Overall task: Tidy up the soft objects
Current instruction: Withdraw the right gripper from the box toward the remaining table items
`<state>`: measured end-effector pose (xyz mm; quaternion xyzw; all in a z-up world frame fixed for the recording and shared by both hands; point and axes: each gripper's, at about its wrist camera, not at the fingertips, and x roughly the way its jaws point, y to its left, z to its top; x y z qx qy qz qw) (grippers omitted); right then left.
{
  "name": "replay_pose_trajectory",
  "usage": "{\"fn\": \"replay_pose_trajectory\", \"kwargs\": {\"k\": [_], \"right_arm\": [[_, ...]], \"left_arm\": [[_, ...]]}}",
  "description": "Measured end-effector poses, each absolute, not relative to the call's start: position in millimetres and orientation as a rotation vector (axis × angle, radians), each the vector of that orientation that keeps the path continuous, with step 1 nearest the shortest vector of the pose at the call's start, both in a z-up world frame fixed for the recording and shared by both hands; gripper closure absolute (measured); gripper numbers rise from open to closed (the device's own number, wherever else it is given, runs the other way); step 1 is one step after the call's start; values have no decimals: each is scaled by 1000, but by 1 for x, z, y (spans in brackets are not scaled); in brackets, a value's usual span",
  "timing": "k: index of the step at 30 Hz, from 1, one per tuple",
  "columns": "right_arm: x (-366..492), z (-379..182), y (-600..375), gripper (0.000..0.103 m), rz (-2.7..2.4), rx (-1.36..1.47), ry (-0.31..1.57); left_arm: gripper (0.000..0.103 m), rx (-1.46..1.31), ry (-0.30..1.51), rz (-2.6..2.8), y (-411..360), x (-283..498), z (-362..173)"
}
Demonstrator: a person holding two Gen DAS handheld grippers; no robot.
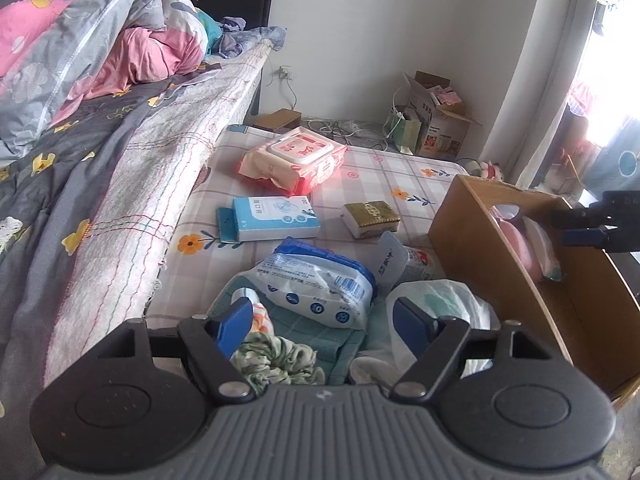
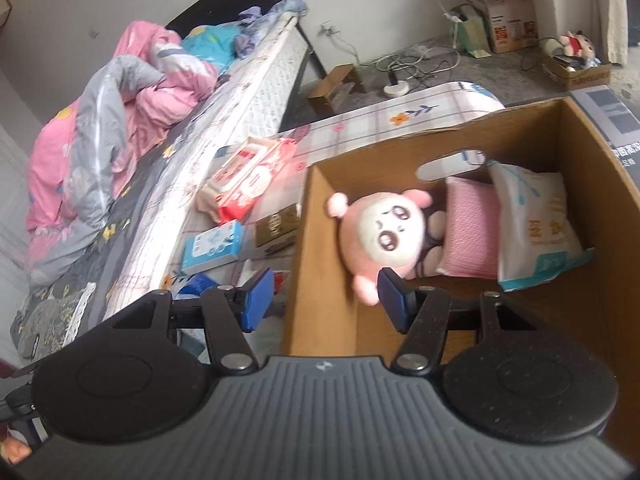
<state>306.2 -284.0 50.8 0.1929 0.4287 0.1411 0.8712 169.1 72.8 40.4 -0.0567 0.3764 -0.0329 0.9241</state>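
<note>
L gripper (image 1: 322,322) sitting w/ jaws spread, nothing pinched; hovering over the near pile on the plaid mat (image 1: 400,172); blue-white pack (image 1: 320,280) lying right ahead between the pads, green floral cloth (image 1: 276,360) bunching just under the left pad, white plastic bag (image 1: 440,300) by the right pad; pads not pressing on any of them.

R gripper (image 2: 326,300) also standing spread and empty; straddling the near-left wall of the cardboard box (image 2: 400,140); left pad outside the box, right pad inside, just beside the pink plush (image 2: 384,236); can't tell if it's touching the plush.

Inside box: plush lying on its back, pink cushion (image 2: 468,232) leaning next to it, white tissue pack (image 2: 536,224) beside that at the far side.

Still out on the mat: pink wipes pack (image 1: 296,160), blue-white carton (image 1: 276,216), gold tissue pack (image 1: 372,216); all well apart from the box except the gold one, which is near it.

Bed w/ crumpled pink-grey duvet (image 1: 100,60) running along the left.
</note>
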Motion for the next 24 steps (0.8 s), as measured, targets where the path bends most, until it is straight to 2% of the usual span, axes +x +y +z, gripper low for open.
{"fn": "replay_pose_trajectory", "kwargs": {"k": [7, 14, 24], "right_arm": [[308, 74, -217, 46, 458, 413, 929], [347, 66, -159, 46, 540, 565, 1031], [449, -11, -92, 46, 395, 757, 1297]], "left_arm": [[22, -80, 726, -43, 92, 161, 41], [22, -51, 704, -5, 117, 199, 43], [22, 206, 760, -151, 123, 301, 18]]}}
